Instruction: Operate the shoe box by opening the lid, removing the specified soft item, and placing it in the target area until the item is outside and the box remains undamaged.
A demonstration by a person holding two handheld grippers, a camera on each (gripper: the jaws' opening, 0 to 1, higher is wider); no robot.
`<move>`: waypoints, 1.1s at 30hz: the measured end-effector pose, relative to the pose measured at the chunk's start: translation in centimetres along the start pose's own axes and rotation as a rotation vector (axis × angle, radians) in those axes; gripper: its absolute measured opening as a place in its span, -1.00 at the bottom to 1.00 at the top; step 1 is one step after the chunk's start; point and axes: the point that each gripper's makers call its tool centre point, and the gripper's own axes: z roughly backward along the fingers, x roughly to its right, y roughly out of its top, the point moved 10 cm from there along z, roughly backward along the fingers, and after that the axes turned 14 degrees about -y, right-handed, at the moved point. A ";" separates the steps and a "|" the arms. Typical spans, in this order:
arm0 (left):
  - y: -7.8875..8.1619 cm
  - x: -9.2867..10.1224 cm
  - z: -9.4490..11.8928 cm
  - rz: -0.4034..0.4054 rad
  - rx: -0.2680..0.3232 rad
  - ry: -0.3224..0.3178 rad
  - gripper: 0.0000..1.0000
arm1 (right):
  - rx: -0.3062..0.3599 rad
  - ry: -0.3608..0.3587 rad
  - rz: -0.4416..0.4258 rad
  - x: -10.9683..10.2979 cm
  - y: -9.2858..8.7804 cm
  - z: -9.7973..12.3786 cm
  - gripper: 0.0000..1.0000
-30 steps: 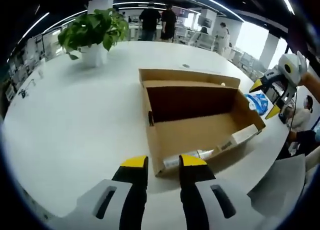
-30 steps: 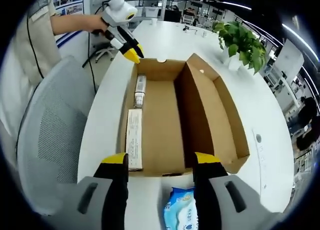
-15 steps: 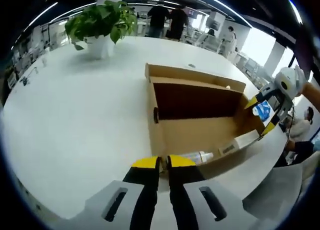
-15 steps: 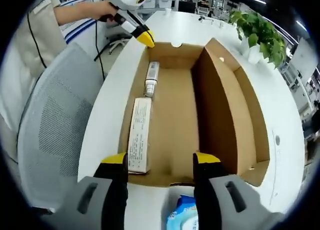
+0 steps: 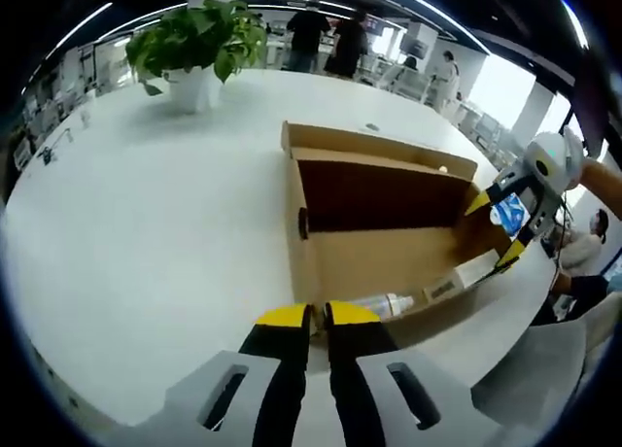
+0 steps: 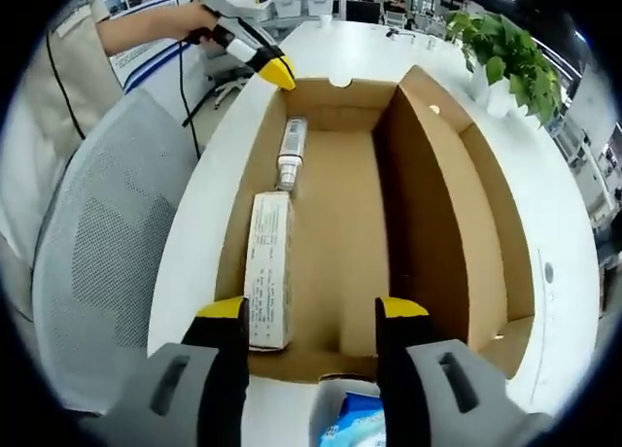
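The brown cardboard shoe box [image 5: 379, 257] lies open on the white table [image 5: 146, 223], its lid [image 5: 379, 146] folded back along the far side. Inside lie a white carton [image 6: 267, 272] and a small bottle [image 6: 289, 151]. The soft blue wipes pack [image 6: 350, 428] rests on the table outside the box, low between my right jaws; it also peeks out beside the box end [image 5: 507, 214]. My right gripper [image 6: 314, 311] hangs open over that box end [image 5: 493, 231]. My left gripper [image 5: 318, 316] is shut at the opposite end wall, pinching its corner [image 6: 277, 75].
A potted plant [image 5: 199, 44] stands on the far part of the table. A grey mesh chair [image 6: 97, 262] sits tight against the table edge beside the box. A person's arm [image 6: 146, 34] holds the left gripper. Several people [image 5: 311, 34] stand far behind.
My left jaws have gone from apart to shut at the box's end wall. The right gripper has edged forward over the box, so the wipes pack sits lower in its view.
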 end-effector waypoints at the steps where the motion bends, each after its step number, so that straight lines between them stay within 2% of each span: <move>1: 0.0 0.0 0.0 0.001 0.000 0.000 -0.93 | -0.002 -0.003 0.001 0.1 0.0 0.0 -0.06; 6: 0.0 -0.1 0.0 0.001 0.000 0.000 -0.93 | 0.014 0.019 -0.031 -0.2 0.2 0.4 -0.12; 11: 0.0 -0.1 0.0 0.002 -0.001 -0.002 -0.93 | 0.008 0.036 -0.039 -1.1 0.1 -0.3 -0.16; 24: -0.1 -0.1 0.0 -0.001 -0.001 -0.002 -0.93 | -0.014 0.058 -0.014 -2.4 0.2 -1.3 -0.64; 33: -0.1 0.0 0.0 -0.001 -0.002 -0.002 -0.93 | -0.017 0.053 -0.008 -2.5 0.3 -1.2 -0.69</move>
